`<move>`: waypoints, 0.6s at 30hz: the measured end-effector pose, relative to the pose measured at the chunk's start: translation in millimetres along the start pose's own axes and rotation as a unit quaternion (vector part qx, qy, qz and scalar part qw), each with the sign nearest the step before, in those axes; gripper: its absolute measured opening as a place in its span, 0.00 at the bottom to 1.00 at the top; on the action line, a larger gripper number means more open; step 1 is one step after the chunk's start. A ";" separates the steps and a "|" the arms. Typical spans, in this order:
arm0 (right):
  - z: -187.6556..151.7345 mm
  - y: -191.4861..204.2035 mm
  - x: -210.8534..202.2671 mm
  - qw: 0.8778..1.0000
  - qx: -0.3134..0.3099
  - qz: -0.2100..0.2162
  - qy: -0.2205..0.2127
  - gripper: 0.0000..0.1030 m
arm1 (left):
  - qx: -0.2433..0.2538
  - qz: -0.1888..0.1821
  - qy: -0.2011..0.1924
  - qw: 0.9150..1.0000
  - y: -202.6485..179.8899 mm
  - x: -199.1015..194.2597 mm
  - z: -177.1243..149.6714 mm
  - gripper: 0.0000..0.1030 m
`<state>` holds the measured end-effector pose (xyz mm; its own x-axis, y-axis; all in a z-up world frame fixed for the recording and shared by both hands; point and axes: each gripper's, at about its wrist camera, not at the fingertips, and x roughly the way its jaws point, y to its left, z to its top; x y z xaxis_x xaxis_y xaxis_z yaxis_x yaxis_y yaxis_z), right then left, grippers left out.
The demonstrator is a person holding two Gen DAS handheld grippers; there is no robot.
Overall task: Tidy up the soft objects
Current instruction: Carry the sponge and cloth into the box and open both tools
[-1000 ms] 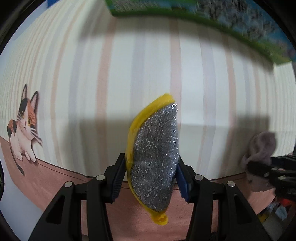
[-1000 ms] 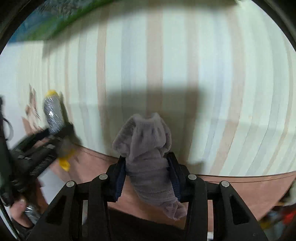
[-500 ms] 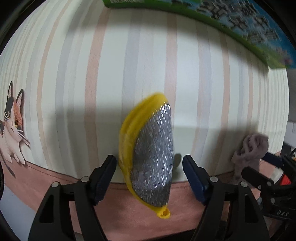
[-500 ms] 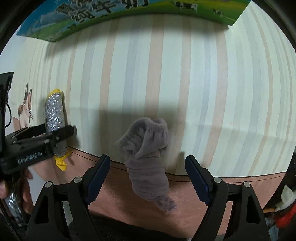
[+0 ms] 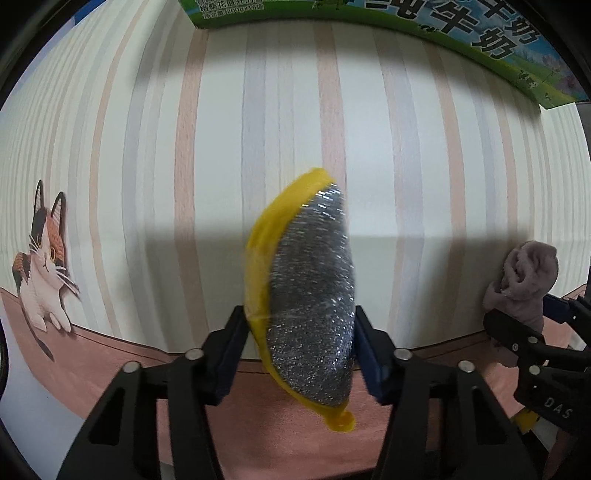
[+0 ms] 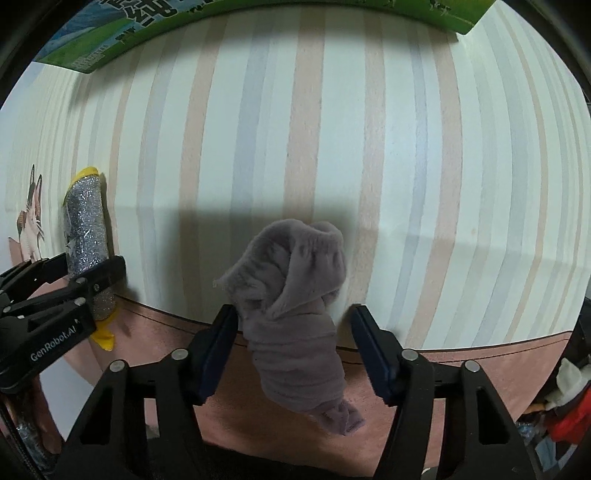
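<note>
A yellow scrubber with a silver glittery pad (image 5: 308, 306) stands on edge between the fingers of my left gripper (image 5: 299, 350); both blue pads press its sides. It also shows in the right wrist view (image 6: 85, 243). A grey-purple sock (image 6: 295, 306) stands bunched between the fingers of my right gripper (image 6: 293, 343). The left pad touches the sock; the right pad stands apart from it. The sock also shows at the right edge of the left wrist view (image 5: 524, 280).
A striped tablecloth (image 6: 369, 147) with a pink border and a printed cat (image 5: 44, 266) covers the table. A green milk carton box (image 5: 443, 26) stands at the far edge. Red and white clutter (image 6: 565, 406) lies off the table at lower right.
Both grippers opened half a second ago, letting the scrubber and the sock stand free. Now the left gripper has closed on the scrubber again; the right has narrowed around the sock.
</note>
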<state>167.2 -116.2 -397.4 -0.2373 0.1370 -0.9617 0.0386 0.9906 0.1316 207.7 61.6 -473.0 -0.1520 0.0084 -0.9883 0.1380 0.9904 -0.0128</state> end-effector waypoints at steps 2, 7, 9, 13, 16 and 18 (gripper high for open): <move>-3.2 5.5 2.4 1.000 -0.001 -0.006 -0.001 0.64 | -0.002 0.000 -0.001 1.000 -2.0 0.3 0.8 0.49; 3.9 19.5 5.1 1.000 -0.007 -0.025 -0.012 0.38 | -0.004 -0.001 -0.007 1.000 0.3 -2.9 1.2 0.45; 2.3 20.6 5.1 1.000 -0.003 -0.019 -0.009 0.37 | -0.003 -0.007 -0.003 1.000 4.8 -9.3 1.9 0.42; -2.9 23.8 -15.5 1.000 0.008 0.019 -0.016 0.37 | 0.008 -0.042 -0.013 0.999 -5.3 -47.2 0.6 0.42; -8.2 32.1 -57.9 0.997 0.004 0.057 -0.048 0.37 | 0.025 -0.065 -0.059 0.996 -12.6 -104.2 0.7 0.42; -9.1 38.2 -99.4 0.993 0.000 0.086 -0.082 0.37 | 0.033 -0.076 -0.100 0.992 -14.0 -150.3 6.6 0.42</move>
<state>183.5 -91.9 -294.6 -0.0652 0.3022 -0.9510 0.0641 0.9523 0.2983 235.0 45.6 -325.3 0.0203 -0.1743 -0.9845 0.1930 0.9669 -0.1672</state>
